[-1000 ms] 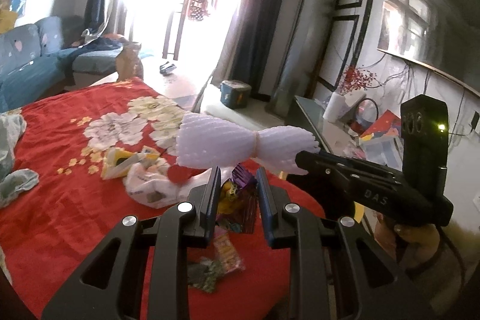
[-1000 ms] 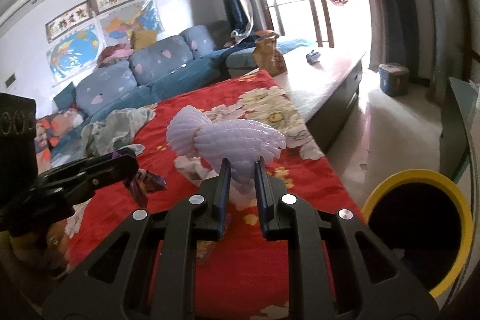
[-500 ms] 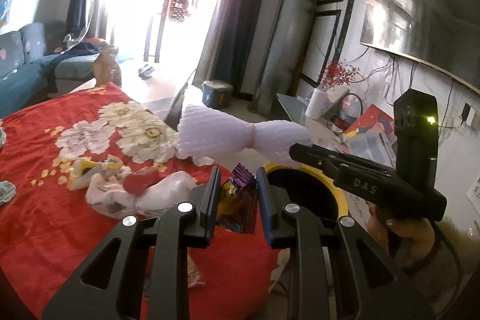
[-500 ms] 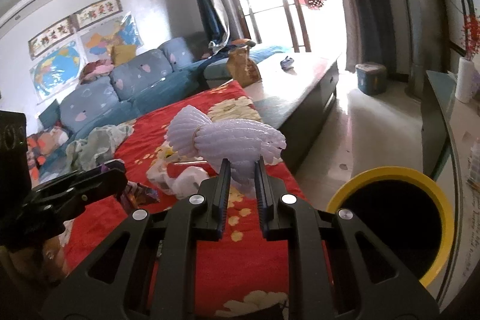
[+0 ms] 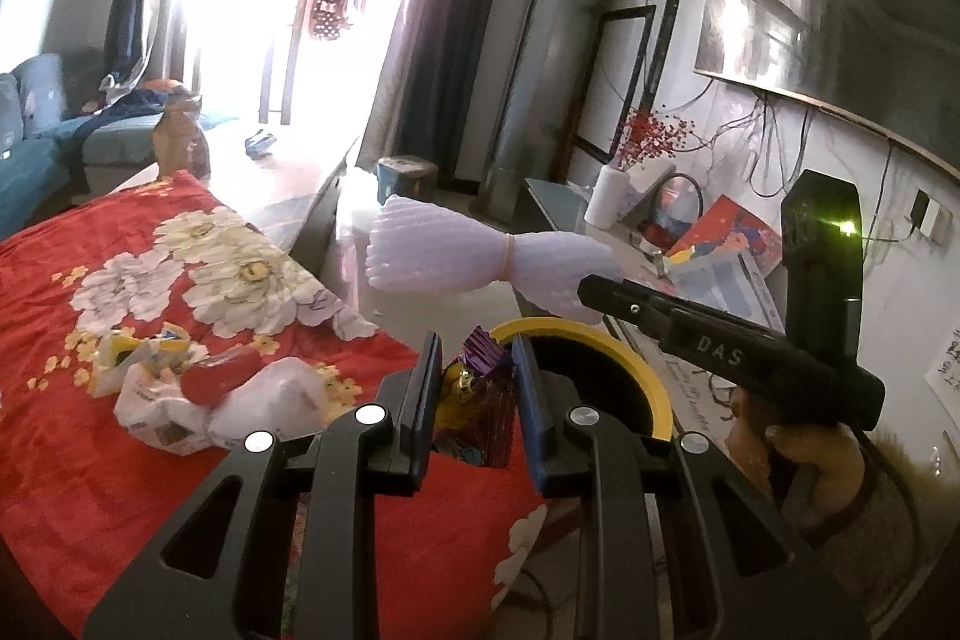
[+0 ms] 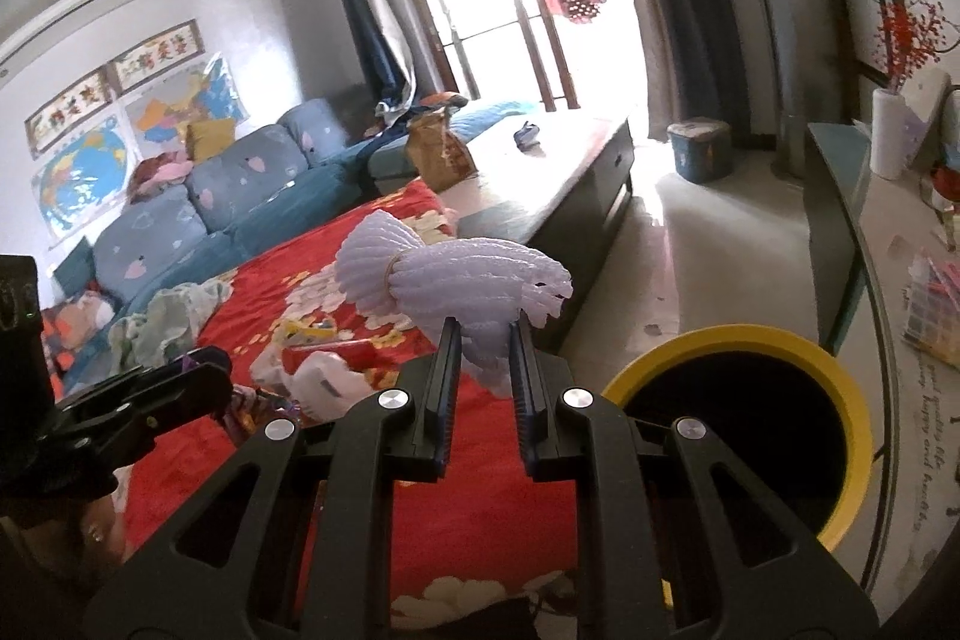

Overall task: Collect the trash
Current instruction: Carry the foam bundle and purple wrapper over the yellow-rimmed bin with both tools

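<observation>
Item 1: foam net bundle, white, cinched at the middle by a band. It is clamped by one end between the closed-in fingers of the right gripper and held in the air, near the bin and not yet over its mouth.

Item 2: snack wrapper, purple and yellow foil, crumpled. It is pinched between the narrowly set fingers of the left gripper, above the table's edge, just short of the bin's rim.

Item 3: bin, black inside with a yellow rim, standing on the floor beside the table. Its contents cannot be made out; the interior reads as dark only.

Item 4: remaining litter on the red floral cloth: a crumpled white plastic bag and a yellow-and-white carton scrap beside it.

Progress, as judged: two pieces are lifted and in transit, neither yet dropped; at least two more are left on the cloth, so the task is taken as roughly midway or earlier.

Not determined: how much of the wrapper lies below the left fingers, which cover its lower part; whether further litter lies on the cloth behind the gripper bodies; the bin's base, which is cut off.
</observation>
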